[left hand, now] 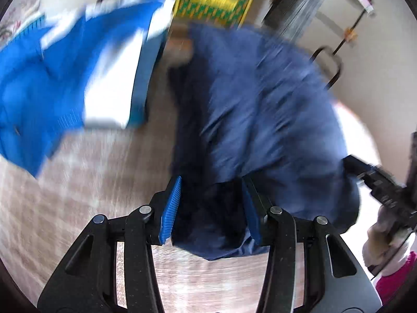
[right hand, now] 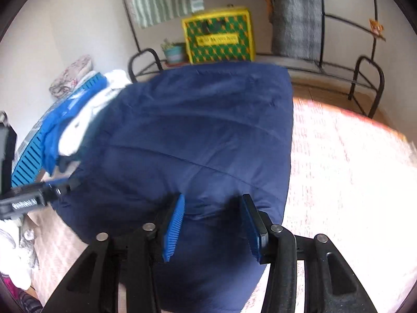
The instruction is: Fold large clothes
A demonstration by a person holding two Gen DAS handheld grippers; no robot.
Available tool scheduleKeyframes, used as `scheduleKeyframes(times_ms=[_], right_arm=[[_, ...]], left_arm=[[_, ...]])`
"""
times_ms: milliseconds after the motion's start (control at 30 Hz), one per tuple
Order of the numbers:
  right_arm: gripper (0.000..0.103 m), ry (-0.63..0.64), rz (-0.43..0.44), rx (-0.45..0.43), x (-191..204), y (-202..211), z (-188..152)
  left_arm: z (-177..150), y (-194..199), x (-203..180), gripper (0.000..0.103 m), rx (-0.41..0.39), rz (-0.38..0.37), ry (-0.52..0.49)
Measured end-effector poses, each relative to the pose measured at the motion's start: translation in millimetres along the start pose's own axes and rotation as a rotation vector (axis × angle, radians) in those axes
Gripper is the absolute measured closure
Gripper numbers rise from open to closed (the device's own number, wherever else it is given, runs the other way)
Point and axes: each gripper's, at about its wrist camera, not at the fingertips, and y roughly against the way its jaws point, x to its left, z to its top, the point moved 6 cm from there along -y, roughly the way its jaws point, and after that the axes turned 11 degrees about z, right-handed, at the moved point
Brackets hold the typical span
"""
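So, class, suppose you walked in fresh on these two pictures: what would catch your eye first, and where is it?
First, the big navy garment, spread over the pale patterned surface and filling the middle of both views. Next, the yellow-and-green patterned box at the back by the wall, and the bright blue and white clothes heaped to the left. In the foreground, the right tongs stand open above the navy cloth.

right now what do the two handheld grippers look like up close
Both the left gripper and right gripper share one build: black plastic scissor-style linkage arms with triangular cutouts and round silver pivot pins, ending in two flat fingers faced with ribbed bright blue pads. The left gripper's black body carries white lettering in the right wrist view. No cables show.
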Motion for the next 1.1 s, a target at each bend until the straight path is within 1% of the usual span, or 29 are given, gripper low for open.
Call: scheduleKeyframes(times_ms=[33,67,100,133,167,200,267,333,367,400,433,467,500,567,667,733,767,800,833,900,1000,1033,1067,1100], right_arm=[[0.057,0.011,-0.003,0.016,-2.2,-4.5,-2.4],[0.057,0.03,-0.017,0.016,-2.2,-6.1,-2.3],[0.056,0.04,-0.02,0.015,-2.3,-4.2,-2.8],[0.055,0.045,-0.012,0.016,-1.9,-3.4,-2.1],[0.054,0.038,0.007,0.011,-3.6,-0.8,0.2],[0.056,0.024,0.019,0.002,-6.7,2.8,0.3],[0.056,-0.036,0.061,-0.036,-16.0,16.0,0.6],[0.048,-0.069,0.082,-0.063,-24.3,29.0,-3.5],[0.04,-0.08,0.09,-0.068,-26.4,34.6,-6.3],[0.031,-0.104,0.106,-0.069,-32.0,40.3,-10.9],[0.028,-0.14,0.131,-0.067,-37.5,44.2,-16.3],[0.025,-0.185,0.168,-0.06,-42.7,46.2,-22.3],[0.024,-0.227,0.205,-0.049,-45.6,47.6,-29.1],[0.024,-0.307,0.285,-0.01,-51.1,44.8,-44.1],[0.024,-0.345,0.366,0.041,-46.7,34.9,-60.8],[0.025,-0.351,0.413,0.048,-41.6,29.5,-64.5],[0.03,-0.359,0.442,0.052,-38.7,27.4,-66.1],[0.043,-0.367,0.466,0.059,-37.7,24.5,-65.2],[0.047,-0.381,0.48,0.072,-36.7,19.9,-65.3],[0.061,-0.363,0.47,0.073,-35.7,18.3,-63.7],[0.073,-0.319,0.422,0.08,-31.9,25.5,-61.1],[0.074,-0.312,0.41,0.079,-31.6,29.8,-59.4],[0.078,-0.303,0.394,0.078,-31.7,34.8,-58.5],[0.08,-0.296,0.38,0.08,-31.9,39.3,-57.2]], left_arm=[[-4.8,-11.3,4.7,0.052,0.029,-0.027,0.029],[-8.4,-18.6,10.3,0.051,0.048,-0.069,0.08],[-9.0,-17.9,13.8,0.051,0.038,-0.089,0.114],[-9.7,-17.1,12.4,0.051,0.045,-0.08,0.097],[-10.4,-14.8,9.9,0.051,0.036,-0.061,0.064],[-11.2,-11.4,7.4,0.051,0.021,-0.044,0.034],[-9.0,-6.1,6.0,0.051,0.013,-0.04,0.023],[-4.0,3.0,9.0,0.051,0.001,-0.054,0.036],[-0.2,8.5,12.4,0.051,-0.011,-0.068,0.054],[3.2,12.3,16.4,0.046,-0.013,-0.092,0.081],[5.5,13.4,20.4,0.042,-0.006,-0.118,0.105],[7.4,13.2,24.3,0.034,0.01,-0.157,0.141],[8.8,11.9,28.2,0.034,0.028,-0.2,0.183],[9.6,5.5,35.1,0.034,0.059,-0.238,0.241],[4.1,-7.9,38.0,0.034,0.112,-0.254,0.283],[-2.7,-16.4,34.2,0.043,0.146,-0.27,0.28],[-4.6,-18.7,31.2,0.053,0.151,-0.285,0.278],[-4.3,-18.5,29.0,0.059,0.14,-0.284,0.272],[-4.3,-17.1,25.7,0.063,0.133,-0.279,0.254],[-4.8,-12.6,19.7,0.074,0.111,-0.26,0.218],[-5.7,-9.2,11.0,0.082,0.09,-0.248,0.196],[-6.9,-7.4,7.9,0.083,0.087,-0.244,0.191],[-9.1,-5.3,4.9,0.085,0.087,-0.243,0.188],[-11.0,-5.3,-4.1,0.086,0.089,-0.244,0.181]])
